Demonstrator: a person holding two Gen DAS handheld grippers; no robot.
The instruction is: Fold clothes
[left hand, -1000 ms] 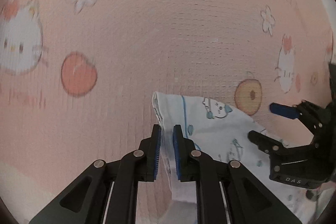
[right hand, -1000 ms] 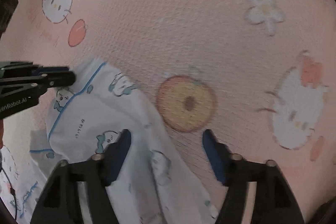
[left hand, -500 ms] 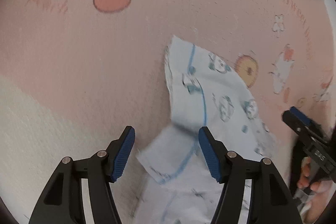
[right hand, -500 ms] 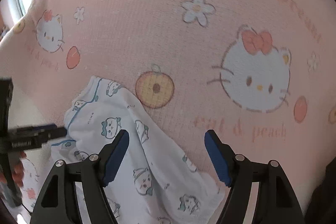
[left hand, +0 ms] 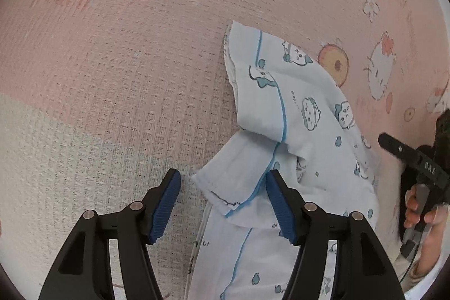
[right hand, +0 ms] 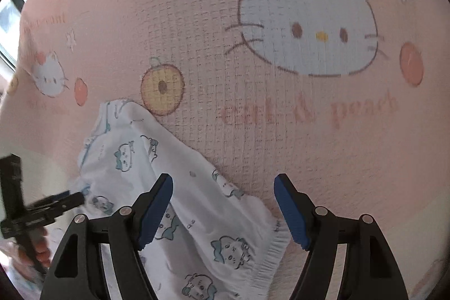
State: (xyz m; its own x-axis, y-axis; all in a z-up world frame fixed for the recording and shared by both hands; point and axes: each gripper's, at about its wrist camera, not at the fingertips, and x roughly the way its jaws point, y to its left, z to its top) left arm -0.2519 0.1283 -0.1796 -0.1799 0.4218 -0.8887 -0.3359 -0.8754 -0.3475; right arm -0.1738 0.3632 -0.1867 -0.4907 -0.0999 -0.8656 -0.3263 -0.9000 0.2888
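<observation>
Left tongs (left hand: pixel 222 204) are standing apart now, blue pads wide, gripping nothing; a second ago they were pinched shut on the edge of the garment (left hand: pixel 295 114), so the jaws have just been opening and the cloth is let go. A folded flap of the garment with blue piping is lying between the pads, at 12 o'clock from them, not pressed by either pad. The garment, white with small blue cartoon prints, is resting on the pink blanket (left hand: pixel 140 75), stretching from centre toward 5 o'clock in the left view; earlier only its corner was showing near the pads, now much more of it is in view.

Right tongs (right hand: pixel 223 204) are wide apart too, holding nothing, much as before. The garment (right hand: pixel 180 187) is lying under the left pad and running to 6 o'clock, its frilled edge between the pads; the right pad is over bare blanket (right hand: pixel 281 131). The big cat print is now sitting at 1 o'clock, closer than half a second ago.

A person's hand (left hand: pixel 422 204) is showing at 4 o'clock in the left view, on the other tool's handle.
</observation>
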